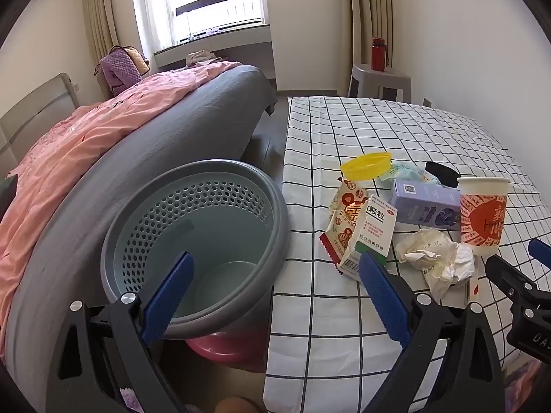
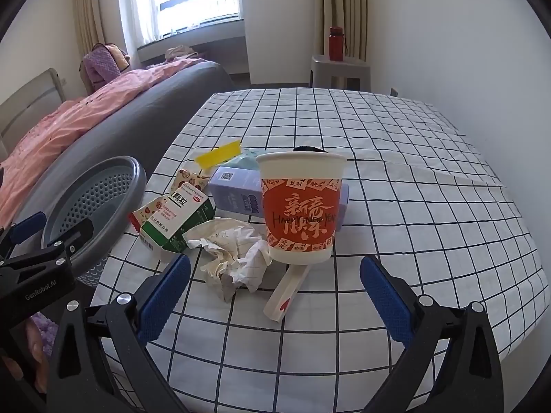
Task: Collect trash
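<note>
A pile of trash lies on the checked table (image 2: 396, 158): a red and white paper cup (image 2: 300, 206), crumpled paper (image 2: 230, 254), a green and white medicine box (image 2: 175, 220), a purple box (image 2: 234, 189), snack wrappers (image 1: 344, 220), a yellow lid (image 1: 366, 165) and a white stick wrapper (image 2: 286, 292). A grey bin (image 1: 193, 241) with a perforated liner stands left of the table. My left gripper (image 1: 275, 265) is open and empty, between the bin and the medicine box (image 1: 370, 237). My right gripper (image 2: 275, 268) is open and empty, just in front of the cup and paper.
A bed (image 1: 120, 144) with a pink cover and grey sheet lies left of the bin. A pink basin (image 1: 220, 347) sits under the bin. A grey stool (image 2: 339, 69) with a red bottle (image 2: 335, 43) stands by the far wall. A black object (image 1: 442, 172) lies behind the pile.
</note>
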Motion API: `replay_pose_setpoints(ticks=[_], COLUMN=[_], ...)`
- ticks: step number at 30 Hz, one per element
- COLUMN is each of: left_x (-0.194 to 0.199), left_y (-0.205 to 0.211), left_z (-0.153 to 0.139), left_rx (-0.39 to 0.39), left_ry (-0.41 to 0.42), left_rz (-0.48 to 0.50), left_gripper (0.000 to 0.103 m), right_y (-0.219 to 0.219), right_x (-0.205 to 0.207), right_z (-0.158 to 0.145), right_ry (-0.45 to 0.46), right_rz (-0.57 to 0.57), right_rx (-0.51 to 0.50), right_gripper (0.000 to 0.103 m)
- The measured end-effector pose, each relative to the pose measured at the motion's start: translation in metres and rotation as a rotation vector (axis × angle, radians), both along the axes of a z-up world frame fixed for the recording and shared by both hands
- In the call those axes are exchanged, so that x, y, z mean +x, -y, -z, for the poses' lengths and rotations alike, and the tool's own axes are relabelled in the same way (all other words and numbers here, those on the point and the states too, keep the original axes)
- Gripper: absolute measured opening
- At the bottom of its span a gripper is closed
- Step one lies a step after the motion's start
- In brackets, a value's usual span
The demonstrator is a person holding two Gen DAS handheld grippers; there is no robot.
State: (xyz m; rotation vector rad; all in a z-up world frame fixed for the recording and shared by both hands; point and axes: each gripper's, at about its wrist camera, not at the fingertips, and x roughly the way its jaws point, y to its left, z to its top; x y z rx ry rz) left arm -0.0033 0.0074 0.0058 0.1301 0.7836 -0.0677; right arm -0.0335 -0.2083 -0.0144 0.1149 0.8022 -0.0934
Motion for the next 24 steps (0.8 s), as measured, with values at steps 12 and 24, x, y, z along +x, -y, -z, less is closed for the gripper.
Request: replay_pose_setpoints(ticks=[12, 24], left_x=[-0.0012, -0.0004], left_y=[0.0052, 0.0040], left_z=[0.0024, 0.0022], left_rx=[0.003, 0.002], left_ry=[0.010, 0.012], left_rz=[-0.003, -0.004], left_gripper=[0.092, 0.092], right_y=[-0.0016, -0.0008], right_x=[-0.0012, -0.0001], right_z=[-0.0039, -0.0048], right_ry=[0.005, 0.010], right_rz=[0.000, 0.007], right_rx=[0.002, 0.005], right_gripper=[0.097, 0.097])
